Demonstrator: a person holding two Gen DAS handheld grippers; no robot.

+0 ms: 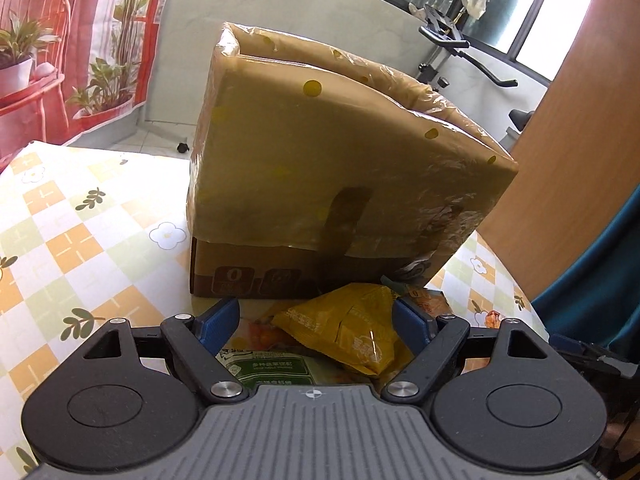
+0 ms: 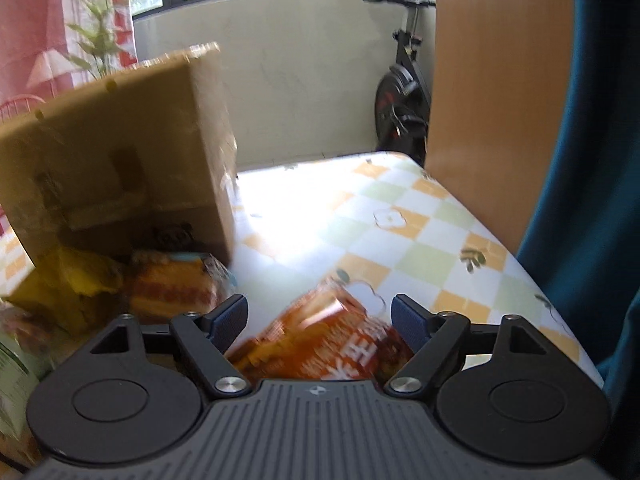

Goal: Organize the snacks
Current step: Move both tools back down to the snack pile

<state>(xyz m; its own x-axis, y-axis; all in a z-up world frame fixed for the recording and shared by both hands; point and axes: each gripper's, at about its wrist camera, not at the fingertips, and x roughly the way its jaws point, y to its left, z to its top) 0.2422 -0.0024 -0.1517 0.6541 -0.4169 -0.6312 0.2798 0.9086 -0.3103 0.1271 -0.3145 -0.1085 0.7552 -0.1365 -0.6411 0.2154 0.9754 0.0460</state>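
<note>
A cardboard box (image 1: 320, 160) lined with a brownish plastic bag stands open-topped on the checked tablecloth (image 1: 80, 220). In front of it lies a heap of snack packets. My left gripper (image 1: 314, 316) is open around a crumpled yellow packet (image 1: 348, 328), whose right edge is close to the right pad. A green packet (image 1: 272, 372) lies under it. My right gripper (image 2: 318, 316) is open over an orange packet (image 2: 320, 340) that lies on the cloth between the fingers. The right wrist view is blurred and shows the box (image 2: 120, 160), the yellow packet (image 2: 68, 288) and another orange packet (image 2: 172, 284) to the left.
A wooden panel (image 2: 492, 100) and blue fabric (image 2: 592, 160) border the table's right side. An exercise bike (image 2: 400, 100) stands beyond the far edge. Bare tablecloth (image 2: 400, 220) stretches right of the box. A printed curtain with plants (image 1: 80, 40) hangs at the far left.
</note>
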